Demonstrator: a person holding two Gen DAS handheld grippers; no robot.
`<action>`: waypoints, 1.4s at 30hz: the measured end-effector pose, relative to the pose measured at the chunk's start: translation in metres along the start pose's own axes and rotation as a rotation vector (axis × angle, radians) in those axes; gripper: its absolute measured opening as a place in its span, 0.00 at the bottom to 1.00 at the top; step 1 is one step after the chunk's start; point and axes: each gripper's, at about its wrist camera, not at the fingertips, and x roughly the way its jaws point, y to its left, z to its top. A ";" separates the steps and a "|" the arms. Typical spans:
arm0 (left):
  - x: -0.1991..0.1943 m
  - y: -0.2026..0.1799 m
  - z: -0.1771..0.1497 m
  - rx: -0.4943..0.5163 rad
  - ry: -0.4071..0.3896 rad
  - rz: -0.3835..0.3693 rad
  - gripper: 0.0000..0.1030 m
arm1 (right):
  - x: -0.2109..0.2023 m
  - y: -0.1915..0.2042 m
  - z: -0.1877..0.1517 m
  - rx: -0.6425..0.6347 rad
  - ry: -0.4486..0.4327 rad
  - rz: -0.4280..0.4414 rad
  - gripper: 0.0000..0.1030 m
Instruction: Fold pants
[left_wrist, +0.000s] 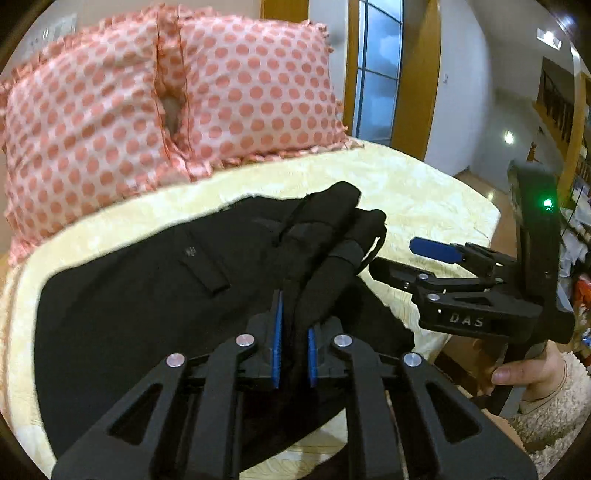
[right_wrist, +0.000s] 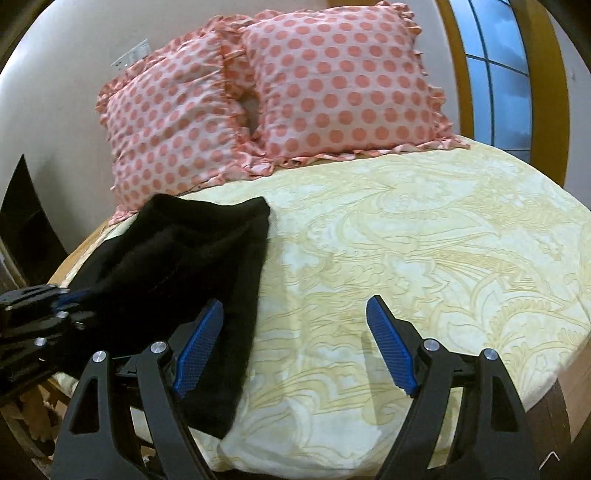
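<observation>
On the bed (right_wrist: 424, 229), black pants (left_wrist: 147, 295) lie spread across the yellow cover, near two dotted pillows (right_wrist: 258, 103). Left gripper (left_wrist: 294, 347): jaws narrow, clamped on a gathered roll of cloth that rises from the flat part. Right gripper (right_wrist: 295, 343): jaws wide, holding nothing, poised over bare cover just beside the pants' edge. Handling, as judged: the fabric is soft, limp and light; it drapes and bunches, so an unsupported span will probably sag and drag. It appears matte, so slipping between the ribbed blue pads (right_wrist: 199, 347) seems unlikely. Recommended hold for the right gripper: the near free edge or corner, pinching all layers together, well apart from the left grip, so the fold line stays straight.
</observation>
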 end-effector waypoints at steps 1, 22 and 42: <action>-0.006 0.004 0.001 -0.021 -0.011 -0.008 0.10 | -0.001 -0.001 0.000 0.003 -0.004 -0.003 0.79; -0.038 0.005 -0.043 -0.062 -0.036 -0.194 0.78 | -0.043 0.007 0.028 -0.037 -0.200 -0.091 0.81; -0.034 0.093 -0.069 -0.297 -0.024 0.329 0.93 | 0.003 0.117 -0.017 -0.365 -0.062 0.078 0.83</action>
